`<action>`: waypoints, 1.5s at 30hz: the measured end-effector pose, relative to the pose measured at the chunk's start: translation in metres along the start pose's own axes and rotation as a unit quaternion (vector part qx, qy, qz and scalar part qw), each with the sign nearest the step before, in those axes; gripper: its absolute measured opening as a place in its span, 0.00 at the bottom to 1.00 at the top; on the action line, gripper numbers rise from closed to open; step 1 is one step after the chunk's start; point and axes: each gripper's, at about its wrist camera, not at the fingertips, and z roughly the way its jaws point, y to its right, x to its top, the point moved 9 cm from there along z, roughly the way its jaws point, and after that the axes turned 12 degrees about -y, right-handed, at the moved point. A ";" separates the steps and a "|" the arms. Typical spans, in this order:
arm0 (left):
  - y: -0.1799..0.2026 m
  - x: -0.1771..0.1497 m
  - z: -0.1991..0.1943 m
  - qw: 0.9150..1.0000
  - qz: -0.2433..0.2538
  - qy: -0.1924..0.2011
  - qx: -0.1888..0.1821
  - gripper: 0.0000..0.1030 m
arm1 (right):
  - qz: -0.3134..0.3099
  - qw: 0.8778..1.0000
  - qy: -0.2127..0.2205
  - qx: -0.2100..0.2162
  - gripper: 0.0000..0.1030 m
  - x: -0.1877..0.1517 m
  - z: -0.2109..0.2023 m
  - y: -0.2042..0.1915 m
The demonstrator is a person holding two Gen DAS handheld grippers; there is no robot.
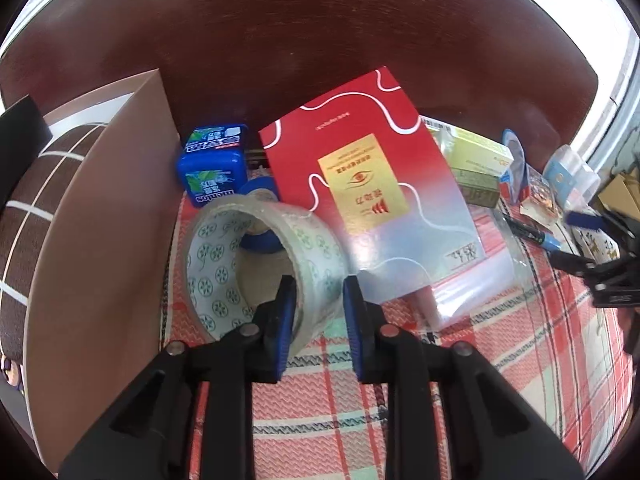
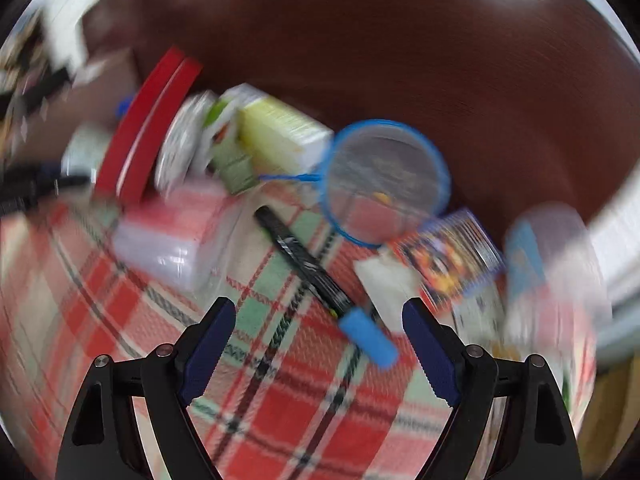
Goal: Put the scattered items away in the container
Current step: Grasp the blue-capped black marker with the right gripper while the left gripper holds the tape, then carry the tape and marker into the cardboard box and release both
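The left gripper [image 1: 320, 292] pinches the near wall of a roll of clear tape [image 1: 266, 264]: one blue pad sits inside the roll's core, the other against its outer face, so the jaws are nearly closed on the tape wall. The roll stands tilted on a red, green and white plaid cloth [image 1: 320, 404], its far rim leaning against a smaller blue tape roll [image 1: 260, 216]. Just left of it rises the brown cardboard wall of a box [image 1: 100, 240]. Behind the rolls stands a blue mint tin [image 1: 212, 168], and to its right a red booklet with a gold label [image 1: 368, 172] lies partly over a clear plastic bag [image 1: 472, 280]. Farther right are a yellow-green carton [image 1: 476, 156], a black marker with a blue cap [image 1: 532, 232] and small packets that are hard to tell apart. In the blurred right wrist view, the right gripper [image 2: 320, 336] hovers above the cloth [image 2: 280, 412] with its jaws spread wide and nothing pressed between them; the marker [image 2: 316, 272] lies on the cloth with its blue cap between the fingers. Beyond it sit a clear box [image 2: 172, 236], a round blue-rimmed lid [image 2: 384, 180], a colourful packet [image 2: 452, 260] and the carton [image 2: 280, 132] before a dark wooden back.
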 end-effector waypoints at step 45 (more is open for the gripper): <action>-0.006 -0.036 -0.141 0.993 -0.011 0.062 -0.102 0.15 | 0.007 0.987 0.108 0.119 0.17 0.013 -0.159 -0.064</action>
